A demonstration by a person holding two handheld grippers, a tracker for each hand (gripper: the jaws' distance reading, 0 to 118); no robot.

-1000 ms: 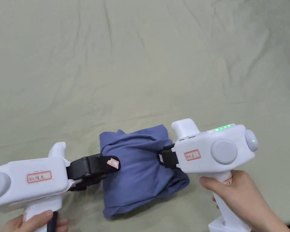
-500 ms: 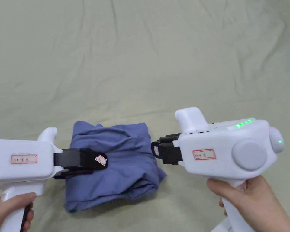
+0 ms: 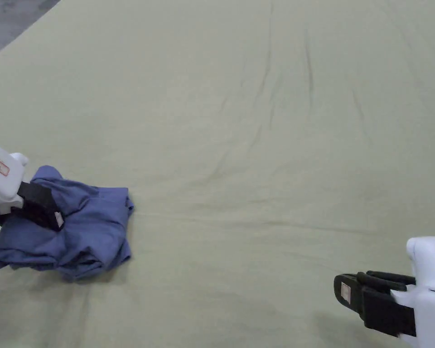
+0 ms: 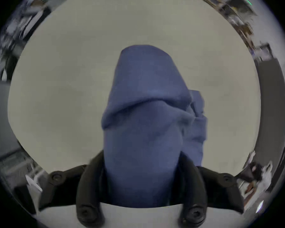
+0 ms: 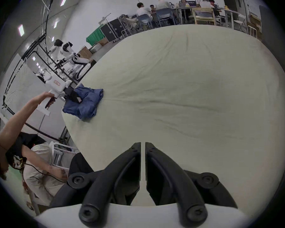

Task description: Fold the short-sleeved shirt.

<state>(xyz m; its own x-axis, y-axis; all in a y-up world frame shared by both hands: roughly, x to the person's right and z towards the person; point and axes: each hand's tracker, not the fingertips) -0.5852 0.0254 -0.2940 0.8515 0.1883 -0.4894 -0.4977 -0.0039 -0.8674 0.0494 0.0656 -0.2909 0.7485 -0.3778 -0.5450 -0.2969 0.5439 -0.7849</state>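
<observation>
A wide pale-green sheet [image 3: 266, 136] covers the counter. My left gripper [image 3: 46, 216] has its fingers clamped on the folded blue shirt [image 3: 85, 235]; my right gripper [image 3: 348, 292], fingers nearly closed, holds nothing, well apart. Folding looks finished; next, let go.

Matt blue cloth shirt [image 3: 83, 231] at 9 o'clock on creased pale green cloth cover [image 3: 257, 136]; right gripper [image 3: 348, 292] matt black plastic.

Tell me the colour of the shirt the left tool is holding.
Plain blue, no pattern. The shirt shows best in the left gripper view, clamped in the left tool.
</observation>
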